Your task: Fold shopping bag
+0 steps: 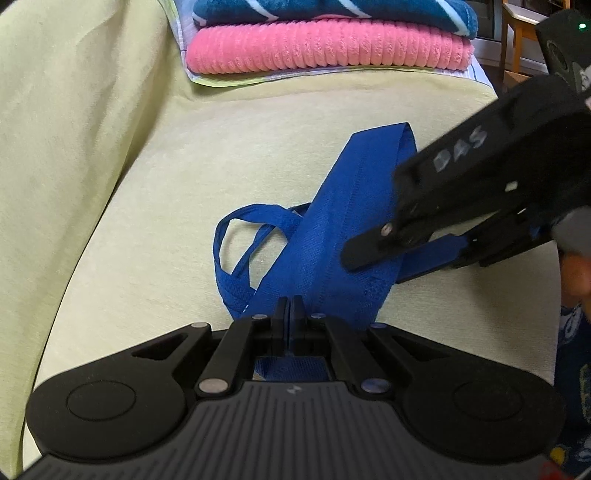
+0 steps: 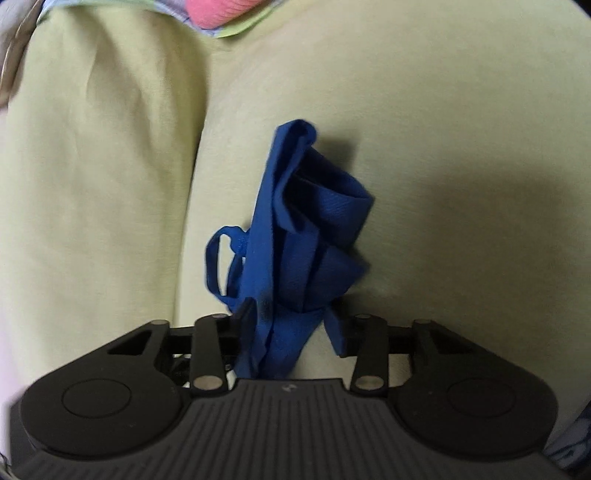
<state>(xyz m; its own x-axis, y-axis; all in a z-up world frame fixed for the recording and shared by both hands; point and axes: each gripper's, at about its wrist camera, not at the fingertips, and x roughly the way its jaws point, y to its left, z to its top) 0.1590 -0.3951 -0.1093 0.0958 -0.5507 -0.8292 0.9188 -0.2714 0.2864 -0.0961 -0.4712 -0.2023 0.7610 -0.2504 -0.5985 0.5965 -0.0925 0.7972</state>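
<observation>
Left gripper (image 1: 290, 310) fingers clamped tight on the near edge of the blue shopping bag (image 1: 332, 236), which is bunched on the pale green sofa cushion (image 1: 184, 184). Right gripper (image 2: 286, 321) fingers part open, loose around the bag. Folded pink towel (image 1: 325, 48) behind.

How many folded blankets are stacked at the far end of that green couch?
2, stacked: a pink ribbed blanket below and a blue striped blanket on top. The frame's top edge cuts the pile, so more may lie above.
</observation>
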